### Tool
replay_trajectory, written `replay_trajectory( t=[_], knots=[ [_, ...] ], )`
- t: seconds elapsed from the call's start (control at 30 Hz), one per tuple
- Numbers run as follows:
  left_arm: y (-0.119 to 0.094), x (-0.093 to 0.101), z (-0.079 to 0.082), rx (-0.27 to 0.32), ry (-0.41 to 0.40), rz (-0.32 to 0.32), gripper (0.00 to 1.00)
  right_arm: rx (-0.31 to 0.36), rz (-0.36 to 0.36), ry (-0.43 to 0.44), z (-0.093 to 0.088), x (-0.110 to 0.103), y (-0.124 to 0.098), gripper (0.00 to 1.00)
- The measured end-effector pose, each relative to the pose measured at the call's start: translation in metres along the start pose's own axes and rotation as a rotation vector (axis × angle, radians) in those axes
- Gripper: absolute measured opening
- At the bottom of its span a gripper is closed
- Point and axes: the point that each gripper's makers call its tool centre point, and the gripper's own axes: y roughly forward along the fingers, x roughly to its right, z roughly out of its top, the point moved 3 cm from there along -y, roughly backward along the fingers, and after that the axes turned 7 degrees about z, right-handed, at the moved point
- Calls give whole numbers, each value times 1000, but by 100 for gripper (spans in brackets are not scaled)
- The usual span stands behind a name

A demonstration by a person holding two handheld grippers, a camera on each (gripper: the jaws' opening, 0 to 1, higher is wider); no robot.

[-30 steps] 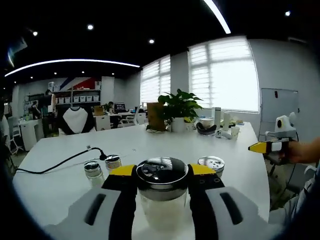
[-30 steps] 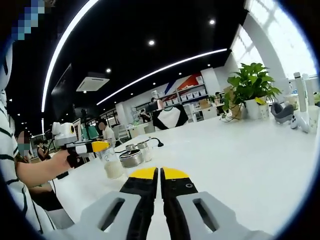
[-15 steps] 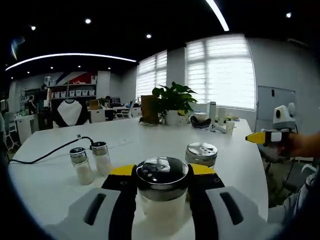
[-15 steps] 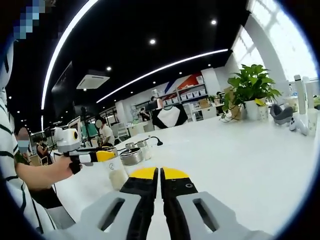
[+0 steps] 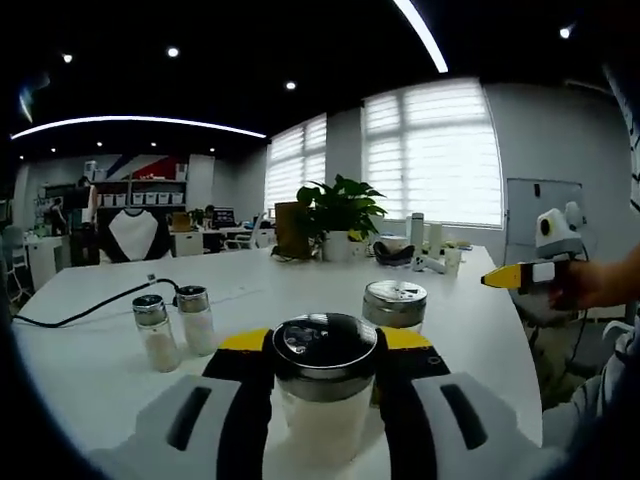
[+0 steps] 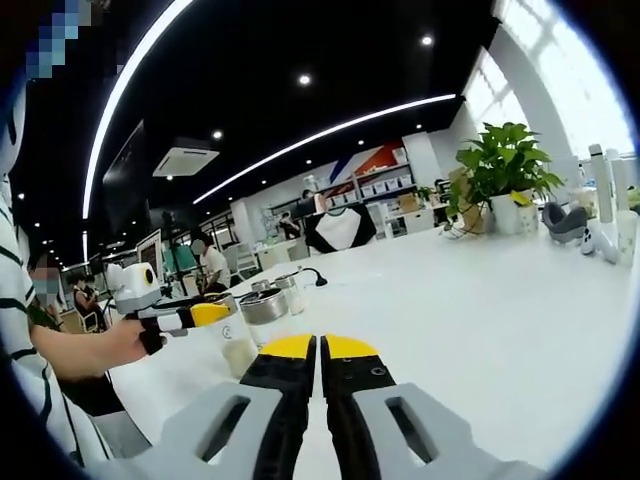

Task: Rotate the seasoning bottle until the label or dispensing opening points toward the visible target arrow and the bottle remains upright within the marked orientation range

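Left gripper [image 5: 325, 345] clamps the seasoning bottle [image 5: 325, 400], right gripper [image 6: 320, 350] pinched empty: best to twist slowly, keeping it vertical.

Left gripper [image 5: 325, 345] clamped on bottle [image 5: 325, 385]; bottle fills gap between jaws. Just ahead-right: wide jar [image 5: 394, 304], near, blocking forward-right path. Ahead-left: two small shakers [image 5: 170, 328], side by side, cable [image 5: 85, 312] beyond them. Open lane of bare table [image 5: 290, 290] straight ahead, between shakers and jar. Far ahead: plant [image 5: 335, 215], clutter along far edge. Right gripper [image 6: 320, 350], jaws together: bare table ahead and to right, free passage; left gripper, bottle, jar off to left.
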Motion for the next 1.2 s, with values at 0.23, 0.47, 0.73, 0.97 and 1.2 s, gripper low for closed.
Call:
replay_trajectory(
  t=[0.23, 0.47, 0.73, 0.97, 1.2],
  knots=[
    [-3, -1, -23, -33, -75, 18, 51, -7, 12, 0, -2, -4, 6, 0],
    [-19, -15, -22, 18, -217, 45, 64, -14, 15, 1, -1, -4, 6, 0],
    [-44, -20, -3, 83, -339, 9, 59, 16, 13, 7, 10, -3, 11, 0],
    [-49, -6, 22, 102, -281, -57, 54, 26, 32, 3, 14, -8, 14, 0],
    [-49, -8, 37, 86, -133, -115, 28, 11, 54, -47, 14, -13, 16, 3]
  ],
)
